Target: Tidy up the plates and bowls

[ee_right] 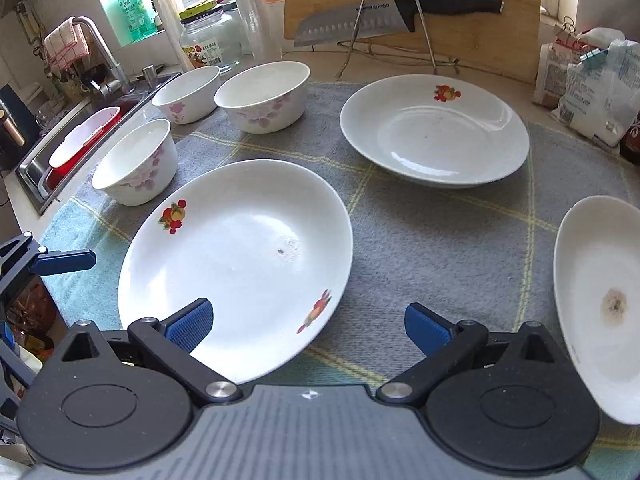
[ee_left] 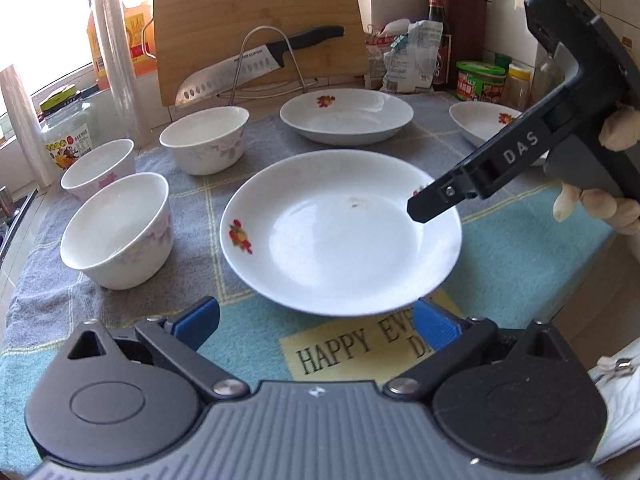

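Note:
Three white fruit-print plates lie on a towel mat (ee_left: pixel 520 256): a near plate (ee_left: pixel 340 232) (ee_right: pixel 236 264), a far plate (ee_left: pixel 346 116) (ee_right: pixel 436 132) and a right plate (ee_left: pixel 480 124) (ee_right: pixel 600 304). Three white floral bowls (ee_left: pixel 116 228) (ee_left: pixel 204 138) (ee_left: pixel 98 168) stand at the left (ee_right: pixel 136 160) (ee_right: pixel 262 94) (ee_right: pixel 186 94). My left gripper (ee_left: pixel 316 324) is open, at the near plate's front rim. My right gripper (ee_right: pixel 308 326) is open, low over the near plate's right rim; one of its fingers (ee_left: pixel 436 202) reaches over that plate in the left wrist view.
A bamboo cutting board (ee_left: pixel 256 20) with a knife (ee_left: pixel 260 64) on a wire rack (ee_right: pixel 392 20) stands behind. Jars, bottles and bags line the back wall (ee_left: pixel 480 80). A sink (ee_right: pixel 76 140) with a tap lies at the left. A cling-film roll (ee_left: pixel 116 60) stands upright.

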The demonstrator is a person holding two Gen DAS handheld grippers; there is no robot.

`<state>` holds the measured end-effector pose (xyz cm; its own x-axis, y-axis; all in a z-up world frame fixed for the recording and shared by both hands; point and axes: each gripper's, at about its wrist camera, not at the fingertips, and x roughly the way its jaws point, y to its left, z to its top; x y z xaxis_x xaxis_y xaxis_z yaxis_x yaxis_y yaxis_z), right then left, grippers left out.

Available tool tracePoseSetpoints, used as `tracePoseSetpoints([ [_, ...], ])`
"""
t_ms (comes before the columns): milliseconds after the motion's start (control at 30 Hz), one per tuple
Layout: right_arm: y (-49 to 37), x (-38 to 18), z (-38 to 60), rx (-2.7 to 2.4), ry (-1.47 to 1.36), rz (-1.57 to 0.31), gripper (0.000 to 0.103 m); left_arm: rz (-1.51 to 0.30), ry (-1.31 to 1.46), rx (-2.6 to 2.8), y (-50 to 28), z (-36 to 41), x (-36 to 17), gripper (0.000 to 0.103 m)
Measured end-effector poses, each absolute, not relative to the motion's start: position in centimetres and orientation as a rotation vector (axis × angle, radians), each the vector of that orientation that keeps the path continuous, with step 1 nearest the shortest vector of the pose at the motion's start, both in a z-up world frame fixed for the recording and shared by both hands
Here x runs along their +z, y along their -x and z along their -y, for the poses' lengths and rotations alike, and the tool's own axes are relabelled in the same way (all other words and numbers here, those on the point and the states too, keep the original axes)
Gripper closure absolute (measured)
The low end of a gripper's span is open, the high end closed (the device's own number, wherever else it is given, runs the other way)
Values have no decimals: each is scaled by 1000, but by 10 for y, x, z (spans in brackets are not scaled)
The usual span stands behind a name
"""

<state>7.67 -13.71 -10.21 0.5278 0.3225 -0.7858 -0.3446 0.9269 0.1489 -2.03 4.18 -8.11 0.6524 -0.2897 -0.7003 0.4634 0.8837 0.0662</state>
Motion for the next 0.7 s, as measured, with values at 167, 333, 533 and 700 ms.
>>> tracePoseSetpoints([
  [167, -74, -115, 126, 366, 8, -982, 0, -763, -254, -488, 16, -54, -97, 1],
  [333, -69, -119, 124, 333, -22, -1007, 0, -732, -277, -567, 11, -52, -104, 1],
  [533, -72, -120, 118, 336, 1, -1017, 0, -729, -252, -603, 3, -52, -110, 1],
  [700, -87, -119, 111, 372, 37, -1013, 0, -698, -250, -624, -1, -52, -112, 0],
])
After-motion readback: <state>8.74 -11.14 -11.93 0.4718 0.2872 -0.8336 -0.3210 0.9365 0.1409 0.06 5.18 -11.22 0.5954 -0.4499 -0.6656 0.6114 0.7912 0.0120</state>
